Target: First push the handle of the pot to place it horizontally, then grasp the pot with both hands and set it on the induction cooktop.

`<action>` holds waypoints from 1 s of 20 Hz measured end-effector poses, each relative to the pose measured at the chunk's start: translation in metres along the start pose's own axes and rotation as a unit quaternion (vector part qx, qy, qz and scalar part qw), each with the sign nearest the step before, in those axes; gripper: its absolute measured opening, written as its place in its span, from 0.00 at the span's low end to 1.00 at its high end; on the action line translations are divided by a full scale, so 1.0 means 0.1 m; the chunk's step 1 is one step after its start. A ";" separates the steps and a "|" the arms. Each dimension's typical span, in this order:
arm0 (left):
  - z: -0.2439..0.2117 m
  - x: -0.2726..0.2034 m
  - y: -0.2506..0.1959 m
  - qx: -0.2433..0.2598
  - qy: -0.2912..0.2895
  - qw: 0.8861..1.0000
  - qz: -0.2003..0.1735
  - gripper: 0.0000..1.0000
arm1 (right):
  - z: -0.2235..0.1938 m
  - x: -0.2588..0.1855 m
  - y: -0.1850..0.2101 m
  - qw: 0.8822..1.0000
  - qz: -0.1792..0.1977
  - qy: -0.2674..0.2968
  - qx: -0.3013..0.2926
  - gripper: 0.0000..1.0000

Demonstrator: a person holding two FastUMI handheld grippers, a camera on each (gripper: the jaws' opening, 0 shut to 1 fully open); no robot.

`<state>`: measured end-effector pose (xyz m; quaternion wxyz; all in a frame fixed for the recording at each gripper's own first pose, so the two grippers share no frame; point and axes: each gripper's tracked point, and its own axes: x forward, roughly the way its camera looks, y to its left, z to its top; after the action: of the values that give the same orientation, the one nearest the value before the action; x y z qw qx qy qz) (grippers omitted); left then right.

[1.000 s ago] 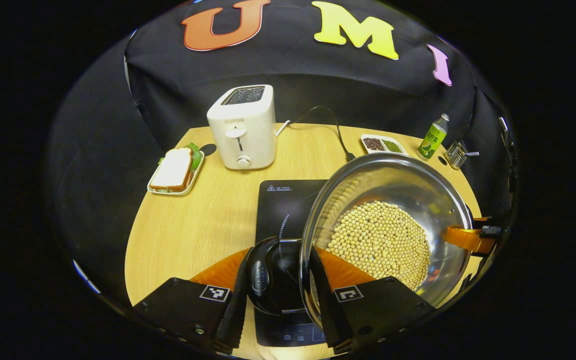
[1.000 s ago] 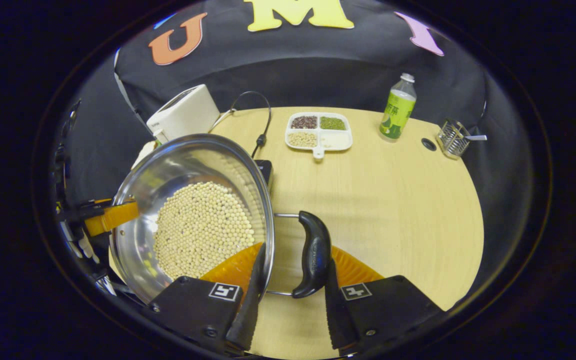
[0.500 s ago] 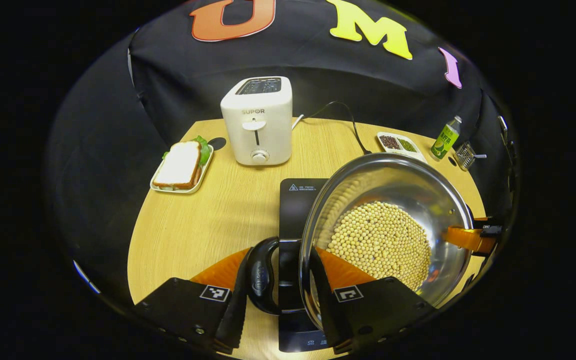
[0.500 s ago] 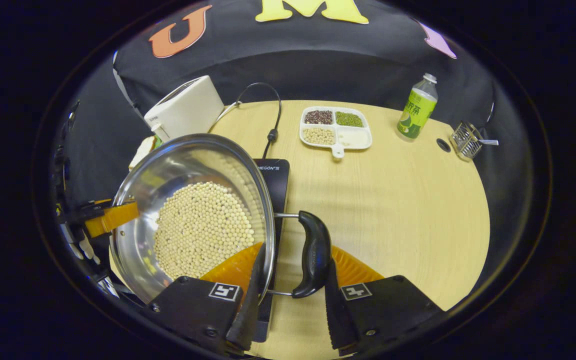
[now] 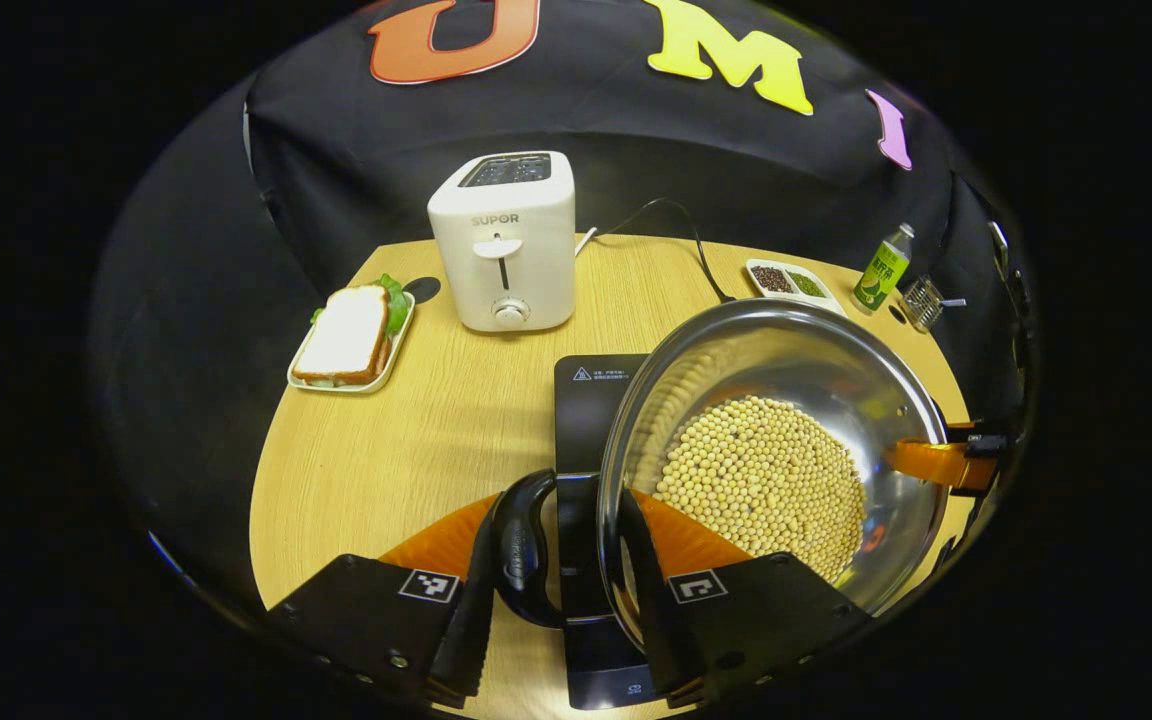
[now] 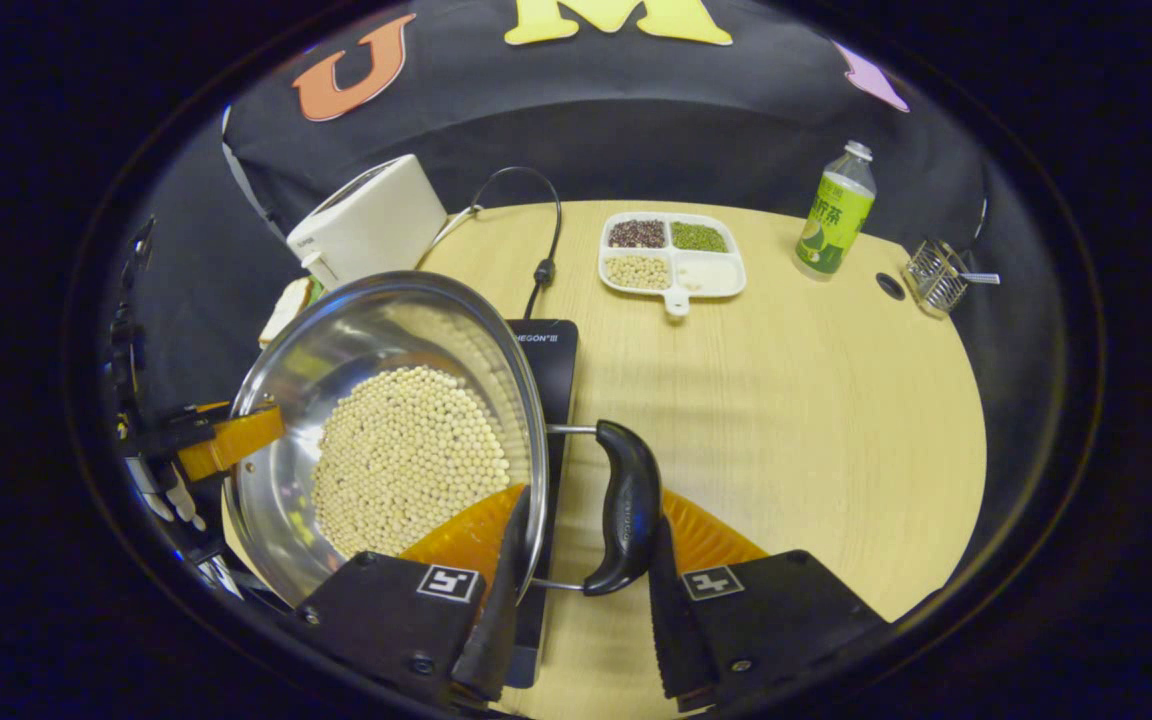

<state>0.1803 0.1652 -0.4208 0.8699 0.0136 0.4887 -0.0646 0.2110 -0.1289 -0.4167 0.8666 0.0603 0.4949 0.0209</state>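
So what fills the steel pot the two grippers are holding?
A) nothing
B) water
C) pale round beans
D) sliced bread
C: the pot has a layer of pale round beans covering its bottom, seen in both gripper views.

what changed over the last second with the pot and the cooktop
The pot, carried by both grippers, has shifted across the induction cooktop, which now shows further left under it. Left gripper and right gripper stay on the handles; beans, toaster unchanged.
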 end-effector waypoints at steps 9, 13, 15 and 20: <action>0.00 0.00 -0.01 0.000 -0.015 1.000 -0.001 0.61 | 0.02 -0.01 -0.01 1.000 0.003 -0.020 0.001 0.58; 0.00 -0.01 -0.01 0.002 -0.017 1.000 0.000 0.61 | 0.03 0.00 0.00 0.999 0.004 -0.040 0.004 0.58; 0.00 0.00 0.00 0.003 -0.021 1.000 -0.001 0.61 | 0.02 0.00 0.00 0.999 0.004 -0.044 0.007 0.58; 0.00 -0.02 -0.01 -0.007 -0.018 1.000 -0.005 0.61 | 0.05 -0.01 -0.01 0.998 0.004 -0.056 0.007 0.62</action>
<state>0.1793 0.1645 -0.4191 0.8782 0.0044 0.4737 -0.0657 0.2148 -0.1300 -0.4135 0.8923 0.0699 0.4457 0.0178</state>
